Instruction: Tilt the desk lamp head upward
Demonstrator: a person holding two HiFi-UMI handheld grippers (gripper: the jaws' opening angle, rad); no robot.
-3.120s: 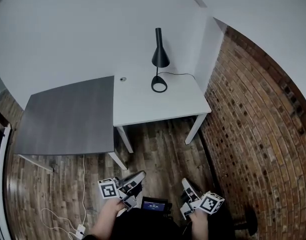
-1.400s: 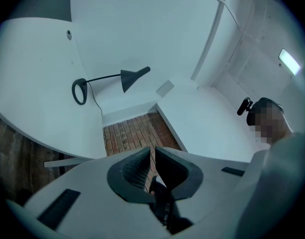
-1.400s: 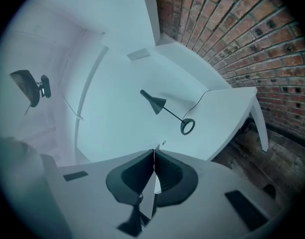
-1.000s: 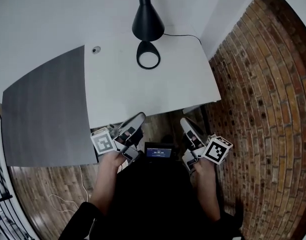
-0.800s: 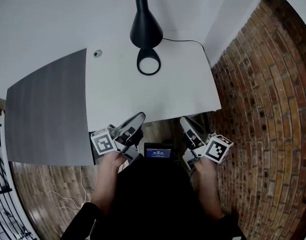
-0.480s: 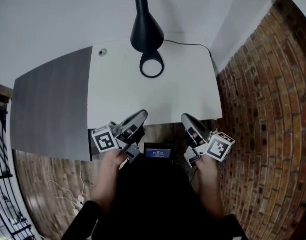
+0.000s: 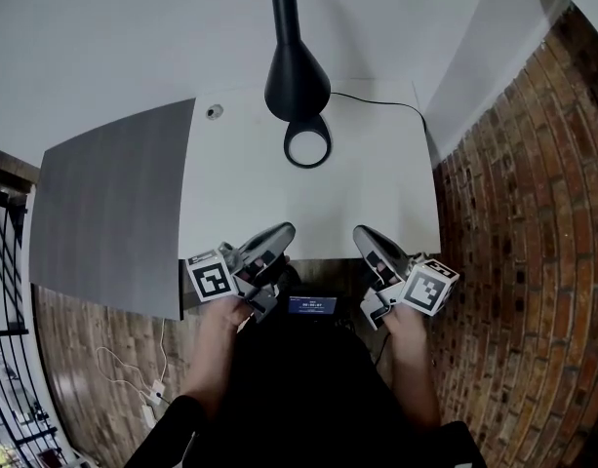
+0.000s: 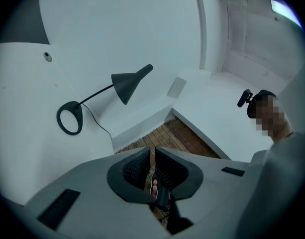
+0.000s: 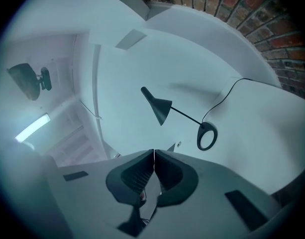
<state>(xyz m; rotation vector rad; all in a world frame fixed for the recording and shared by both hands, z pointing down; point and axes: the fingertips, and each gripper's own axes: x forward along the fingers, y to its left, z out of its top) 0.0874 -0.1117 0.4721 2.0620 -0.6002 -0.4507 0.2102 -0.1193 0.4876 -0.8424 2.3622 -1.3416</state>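
Only the head view shows both, now nearer the tabletop's (image 7: 377, 198) front edge: left gripper (image 7: 282, 232) slit-open, right gripper (image 7: 361, 233) clenched, both empty.

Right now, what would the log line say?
stage: before contact | left gripper: slightly open, empty | right gripper: shut, empty | desk lamp: untouched, on white desk

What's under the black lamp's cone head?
The lamp's ring base sits below the cone head on the white table. From above, the cone hides the ring's far edge.
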